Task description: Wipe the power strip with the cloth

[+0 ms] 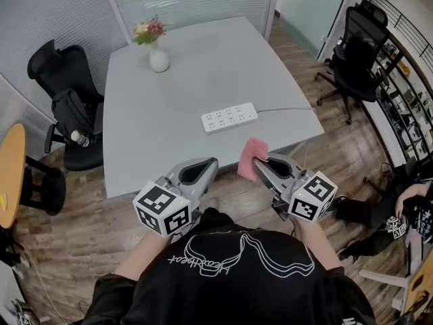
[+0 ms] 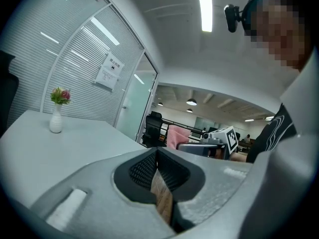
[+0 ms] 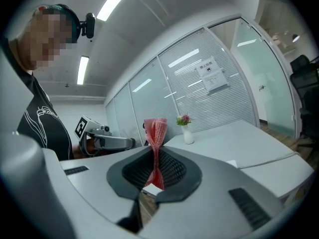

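A white power strip [image 1: 229,117] lies on the grey table [image 1: 155,134], its cord running off to the right. My right gripper [image 1: 258,164] hovers at the table's near edge, shut on a pink cloth [image 1: 251,157] that sticks up from its jaws; the same cloth [image 3: 156,143] shows pinched in the right gripper view. My left gripper [image 1: 211,166] hangs beside it to the left, shut with nothing held. In the left gripper view its jaws [image 2: 157,171] meet, and the cloth [image 2: 177,135] shows beyond them.
A white vase with flowers [image 1: 157,53] stands at the table's far left. Black office chairs stand at the left [image 1: 67,107] and far right [image 1: 355,53]. A round wooden table [image 1: 10,175] sits at the left edge. A person sits on the floor [image 1: 406,208] at right.
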### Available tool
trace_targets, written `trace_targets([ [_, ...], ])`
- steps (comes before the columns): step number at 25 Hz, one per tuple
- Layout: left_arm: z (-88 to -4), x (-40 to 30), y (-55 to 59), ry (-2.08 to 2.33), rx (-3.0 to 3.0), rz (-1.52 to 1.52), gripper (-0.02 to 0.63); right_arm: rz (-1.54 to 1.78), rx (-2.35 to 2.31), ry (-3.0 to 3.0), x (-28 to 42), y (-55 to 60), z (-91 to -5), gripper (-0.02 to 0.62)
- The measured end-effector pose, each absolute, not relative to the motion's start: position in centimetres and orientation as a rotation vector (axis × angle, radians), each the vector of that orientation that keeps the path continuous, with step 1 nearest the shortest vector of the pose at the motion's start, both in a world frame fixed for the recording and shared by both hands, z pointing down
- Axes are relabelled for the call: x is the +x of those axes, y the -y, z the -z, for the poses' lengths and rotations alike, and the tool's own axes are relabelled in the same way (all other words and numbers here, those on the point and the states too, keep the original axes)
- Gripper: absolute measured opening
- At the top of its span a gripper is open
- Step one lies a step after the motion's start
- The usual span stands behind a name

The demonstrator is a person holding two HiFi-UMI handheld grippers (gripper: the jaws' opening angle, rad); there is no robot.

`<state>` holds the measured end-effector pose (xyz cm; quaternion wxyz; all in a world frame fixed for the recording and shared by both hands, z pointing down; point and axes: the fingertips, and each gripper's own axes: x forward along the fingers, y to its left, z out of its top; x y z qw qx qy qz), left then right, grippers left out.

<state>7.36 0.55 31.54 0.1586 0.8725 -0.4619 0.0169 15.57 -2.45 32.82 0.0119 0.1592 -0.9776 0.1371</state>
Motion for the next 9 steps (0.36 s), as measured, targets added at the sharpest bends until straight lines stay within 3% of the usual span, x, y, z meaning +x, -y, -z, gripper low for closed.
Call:
trace_targets([
  [9, -31.70, 7.30, -1.46, 1.313, 2.521, -0.072, 0.012, -0.390, 0.494, 3.029, 15.10, 1.52, -33.21, 0.031],
])
